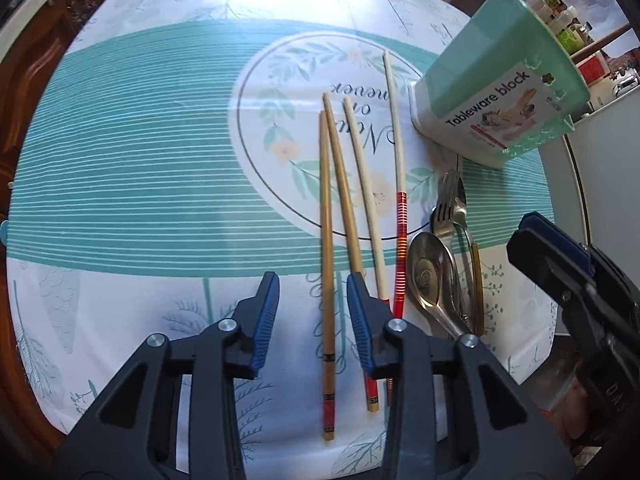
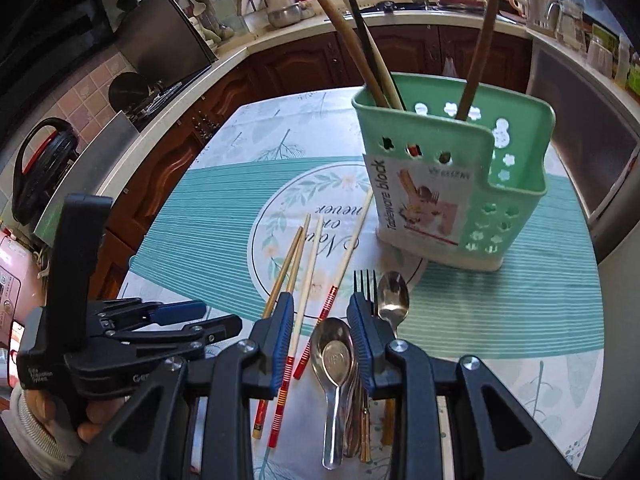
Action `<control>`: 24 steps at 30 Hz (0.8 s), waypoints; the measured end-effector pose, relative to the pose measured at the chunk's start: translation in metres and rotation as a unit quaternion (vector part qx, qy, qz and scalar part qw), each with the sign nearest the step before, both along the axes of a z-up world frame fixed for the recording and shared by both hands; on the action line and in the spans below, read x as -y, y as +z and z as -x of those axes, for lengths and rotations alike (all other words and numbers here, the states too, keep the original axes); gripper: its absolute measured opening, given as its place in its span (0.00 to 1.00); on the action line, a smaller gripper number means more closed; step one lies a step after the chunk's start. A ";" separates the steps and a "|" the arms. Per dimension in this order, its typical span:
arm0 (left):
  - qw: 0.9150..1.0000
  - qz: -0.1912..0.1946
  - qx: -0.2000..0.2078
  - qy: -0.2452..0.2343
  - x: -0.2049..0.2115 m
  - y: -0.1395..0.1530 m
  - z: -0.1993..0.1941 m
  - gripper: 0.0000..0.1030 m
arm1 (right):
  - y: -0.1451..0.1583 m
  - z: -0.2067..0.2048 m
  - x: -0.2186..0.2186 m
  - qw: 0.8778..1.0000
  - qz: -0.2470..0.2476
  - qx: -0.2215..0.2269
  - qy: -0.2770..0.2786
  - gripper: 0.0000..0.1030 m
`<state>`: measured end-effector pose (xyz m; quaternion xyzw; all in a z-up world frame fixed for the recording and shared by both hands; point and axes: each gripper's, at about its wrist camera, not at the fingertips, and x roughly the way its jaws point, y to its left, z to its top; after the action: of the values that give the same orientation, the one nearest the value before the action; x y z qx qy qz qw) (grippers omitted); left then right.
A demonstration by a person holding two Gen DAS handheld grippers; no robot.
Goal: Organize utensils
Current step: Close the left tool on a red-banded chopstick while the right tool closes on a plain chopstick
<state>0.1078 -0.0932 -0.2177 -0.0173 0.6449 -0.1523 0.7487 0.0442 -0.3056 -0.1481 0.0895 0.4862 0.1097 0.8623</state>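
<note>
Two brown chopsticks [image 1: 328, 240] and two white red-banded chopsticks [image 1: 400, 200] lie side by side on the tablecloth. A steel spoon [image 1: 430, 272], a fork [image 1: 446, 204] and another spoon lie to their right. My left gripper [image 1: 313, 296] is open, its jaws astride a brown chopstick. My right gripper [image 2: 319, 316] is open above the steel spoon [image 2: 334, 356] and a white chopstick [image 2: 304, 288]. The green utensil holder [image 2: 452, 184] stands beyond, holding long wooden utensils. The holder [image 1: 500, 92] also shows in the left wrist view.
The round table wears a teal striped tablecloth [image 1: 160, 152]. Kitchen counters, a stove [image 2: 160, 92] and a sink run behind it. A steel appliance [image 2: 592, 140] stands close on the right. The right gripper [image 1: 560, 272] shows at the left view's right edge.
</note>
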 end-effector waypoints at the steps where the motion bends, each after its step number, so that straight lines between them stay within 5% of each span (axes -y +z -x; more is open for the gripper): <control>1: 1.000 -0.002 -0.008 -0.005 0.004 -0.003 -0.002 0.30 | -0.001 -0.001 0.001 1.000 -0.001 -0.002 -0.001 0.28; 10: 0.998 -0.042 -0.053 -0.015 0.022 -0.018 -0.015 0.19 | -0.009 -0.002 0.009 1.000 -0.013 -0.013 -0.006 0.28; 14: 0.995 -0.074 -0.064 -0.016 0.026 -0.022 -0.021 0.05 | -0.010 -0.003 0.007 1.000 -0.011 -0.017 -0.001 0.28; 24: 0.995 -0.078 -0.056 0.022 -0.013 -0.023 -0.013 0.04 | -0.016 -0.015 -0.015 0.998 -0.006 -0.049 0.037 0.25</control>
<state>0.1205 -0.0802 -0.2408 0.0189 0.6951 -0.0841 0.7138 0.0588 -0.2901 -0.1637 0.0815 0.5300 0.1402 0.8323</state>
